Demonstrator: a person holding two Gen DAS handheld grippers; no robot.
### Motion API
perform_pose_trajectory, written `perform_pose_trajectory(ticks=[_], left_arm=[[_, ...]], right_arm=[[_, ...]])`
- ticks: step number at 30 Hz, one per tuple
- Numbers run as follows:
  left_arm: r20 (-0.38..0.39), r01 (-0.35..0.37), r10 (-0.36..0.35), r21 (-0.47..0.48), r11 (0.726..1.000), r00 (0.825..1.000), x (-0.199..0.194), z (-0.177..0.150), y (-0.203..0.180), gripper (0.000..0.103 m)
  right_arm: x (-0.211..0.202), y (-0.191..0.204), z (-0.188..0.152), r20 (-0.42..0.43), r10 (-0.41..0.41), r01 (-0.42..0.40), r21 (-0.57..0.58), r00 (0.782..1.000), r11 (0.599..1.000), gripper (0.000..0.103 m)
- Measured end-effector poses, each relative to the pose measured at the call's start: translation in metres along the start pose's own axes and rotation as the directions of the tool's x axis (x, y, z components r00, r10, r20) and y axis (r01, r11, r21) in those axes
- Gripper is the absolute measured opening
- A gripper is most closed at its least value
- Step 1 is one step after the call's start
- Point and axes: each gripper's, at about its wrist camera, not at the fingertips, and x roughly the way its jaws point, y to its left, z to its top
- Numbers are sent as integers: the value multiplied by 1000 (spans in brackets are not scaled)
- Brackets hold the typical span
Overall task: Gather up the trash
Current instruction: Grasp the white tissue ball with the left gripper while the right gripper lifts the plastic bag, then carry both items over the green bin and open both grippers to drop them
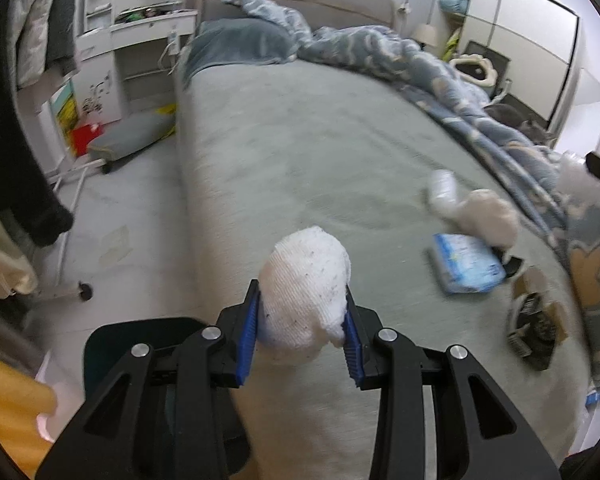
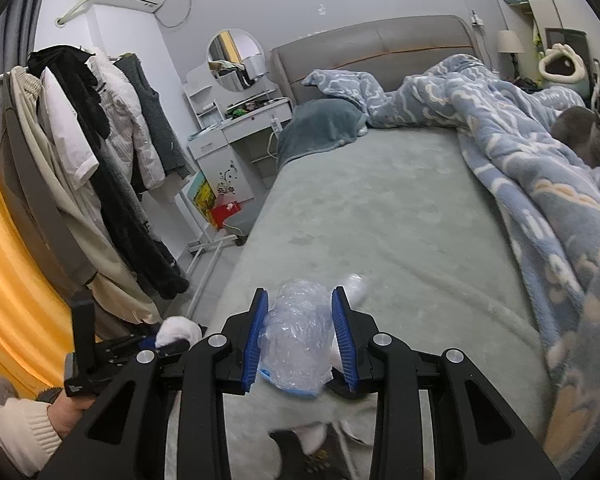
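Two loads carried off the bed (image 1: pixel 320 140): left claw (image 1: pixel 302 320) pinching white sock (image 1: pixel 304 280) at lower centre, right claw (image 2: pixel 300 338) pinching crumpled plastic wrap (image 2: pixel 296 340), likely bound for disposal.

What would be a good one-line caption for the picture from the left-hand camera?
The left gripper holds a wadded white cloth over a grey-green bed strewn with litter.
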Motion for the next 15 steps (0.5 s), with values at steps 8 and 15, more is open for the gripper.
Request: perform_pose_trajectory(ticks=[8,15], left_arm=[[-75,-59,53,-75,995,996,6,-12,51,40],[-153,-84,66,-117,990,986,12,-20,85,40]], right_arm=[[33,34,9,-18,39,-40,-23,999,999,34],[65,64,10,-57,58,-61,-56,997,997,34]])
